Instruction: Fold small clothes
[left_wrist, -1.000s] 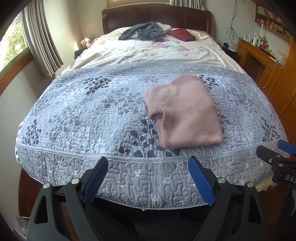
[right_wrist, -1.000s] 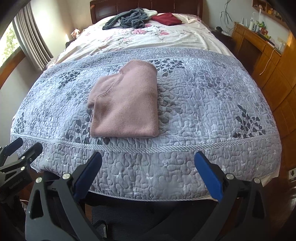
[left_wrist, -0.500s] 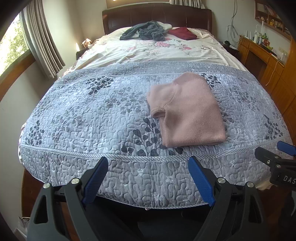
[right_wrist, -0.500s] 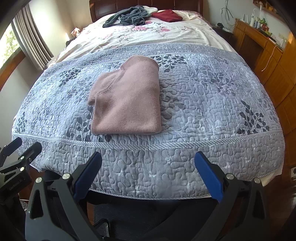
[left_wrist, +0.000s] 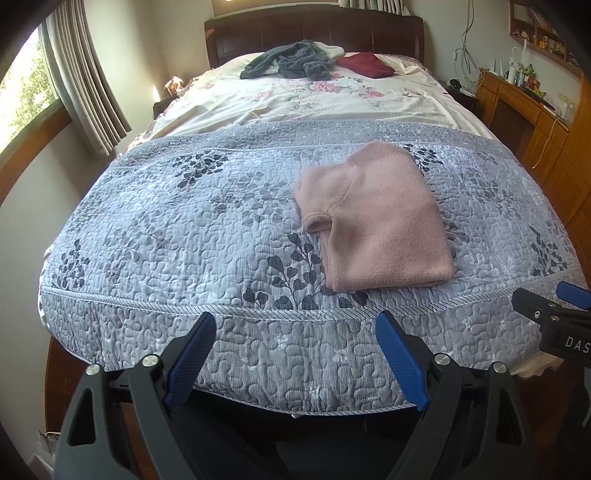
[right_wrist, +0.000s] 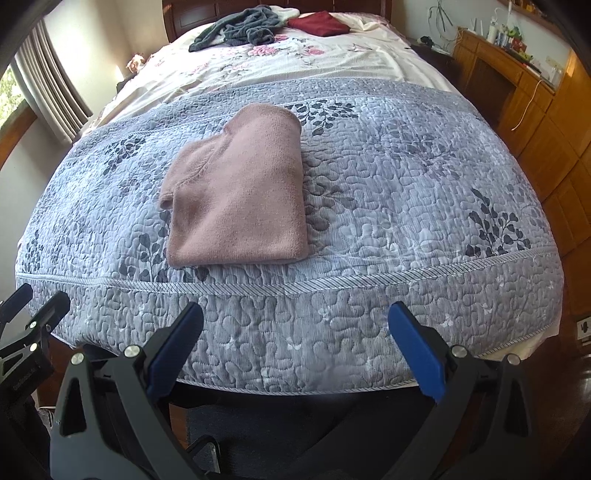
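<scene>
Folded pink garment (left_wrist: 373, 218) on grey quilt (left_wrist: 184, 221)

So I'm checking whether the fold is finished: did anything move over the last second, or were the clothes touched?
Both views shift slightly, so the hand-held grippers drifted a little. Nothing was taken hold of or let go. The left hand-held gripper and right hand-held gripper stay open and empty, short of the bed. The folded pink garment lies as it was on the grey quilt, and the dark grey clothes and red garment stay by the headboard.
</scene>
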